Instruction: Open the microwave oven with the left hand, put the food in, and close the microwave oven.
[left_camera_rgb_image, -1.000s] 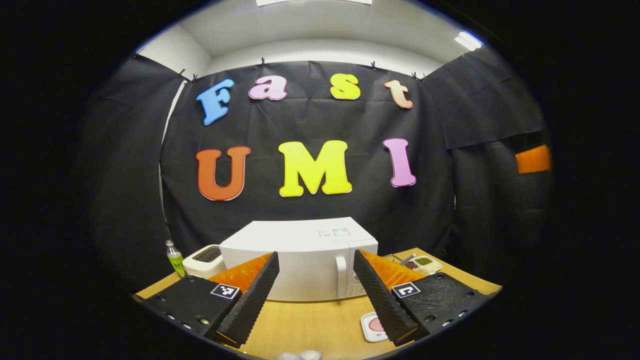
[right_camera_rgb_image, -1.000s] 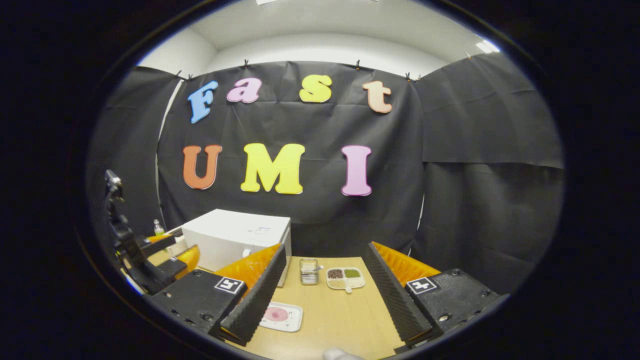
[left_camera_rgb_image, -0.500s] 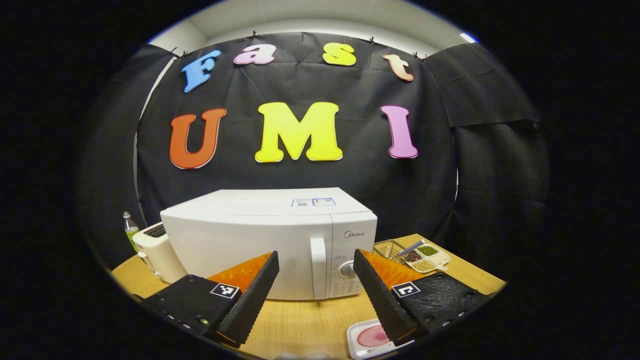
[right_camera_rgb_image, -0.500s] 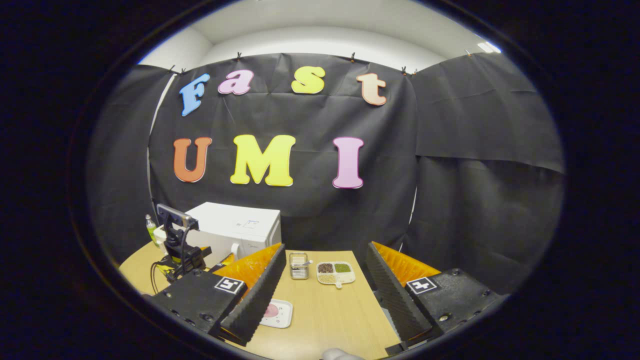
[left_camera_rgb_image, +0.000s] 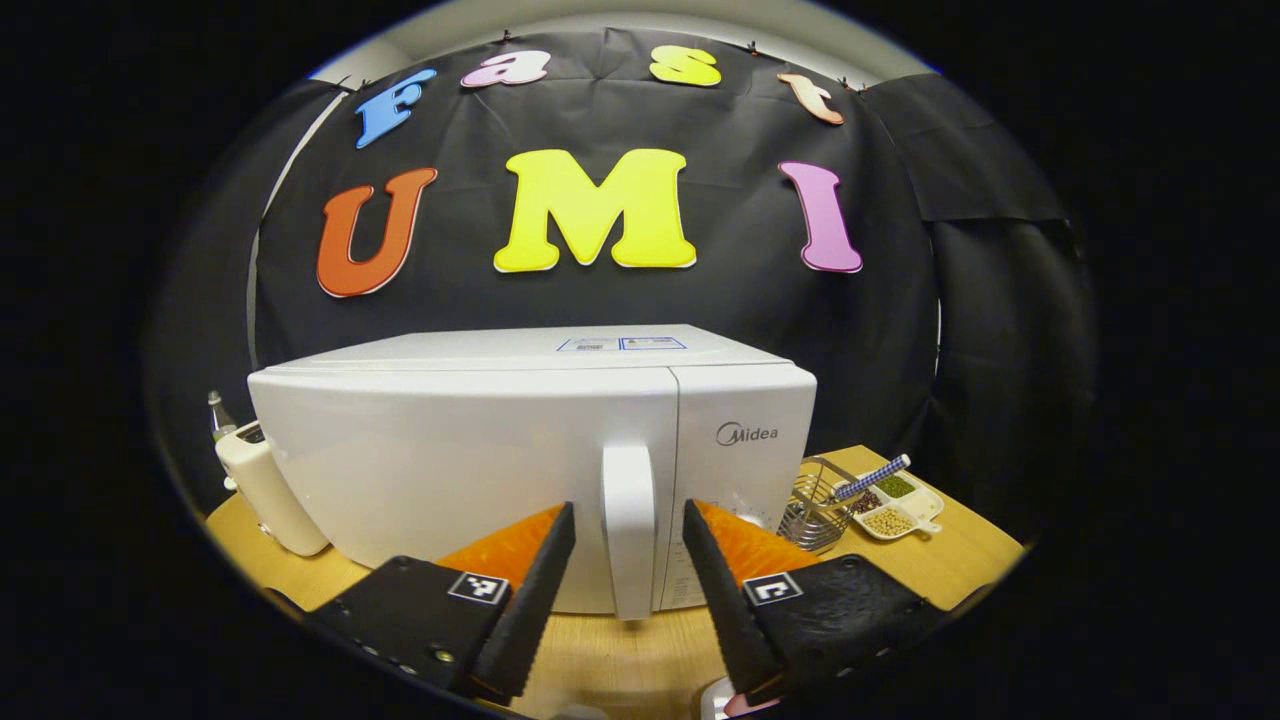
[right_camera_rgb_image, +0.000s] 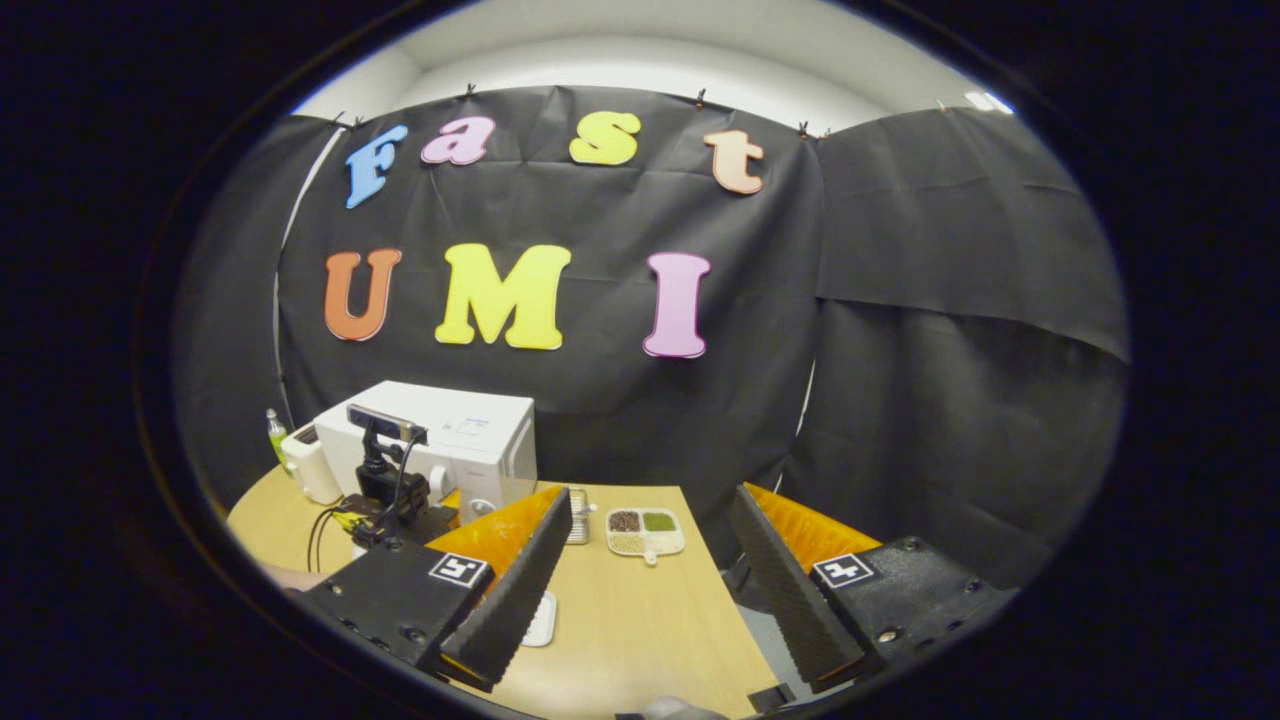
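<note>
- The white microwave oven (left_camera_rgb_image: 500, 450) stands on the wooden table (left_camera_rgb_image: 960, 550) with its door shut; its front faces the left gripper view's camera and its long axis runs left to right across that view.
- The door handle (left_camera_rgb_image: 630, 530) is a white upright bar at the door's right edge, just left of the control panel (left_camera_rgb_image: 745, 470).
- The left gripper (left_camera_rgb_image: 622, 590) sits at 6 o'clock in the left gripper view, fingers spread wide, one on each side of the handle; whether either finger touches it cannot be told.
- At 3 o'clock from the handle stand a wire basket (left_camera_rgb_image: 815, 510) and, beyond it, a divided dish of beans (left_camera_rgb_image: 890, 505).
- A white toaster (left_camera_rgb_image: 265, 490) stands at the oven's left end, at 9 o'clock.
- In the right gripper view the right gripper (right_camera_rgb_image: 650, 590) hangs over the table with fingers wide apart, nothing between them.
- At 10 o'clock there, the oven (right_camera_rgb_image: 470, 430) shows with the left gripper's body (right_camera_rgb_image: 385, 490) in front of it.
- A white plate's (right_camera_rgb_image: 543, 620) edge peeks out beside the right gripper's left finger (right_camera_rgb_image: 515, 590).
</note>
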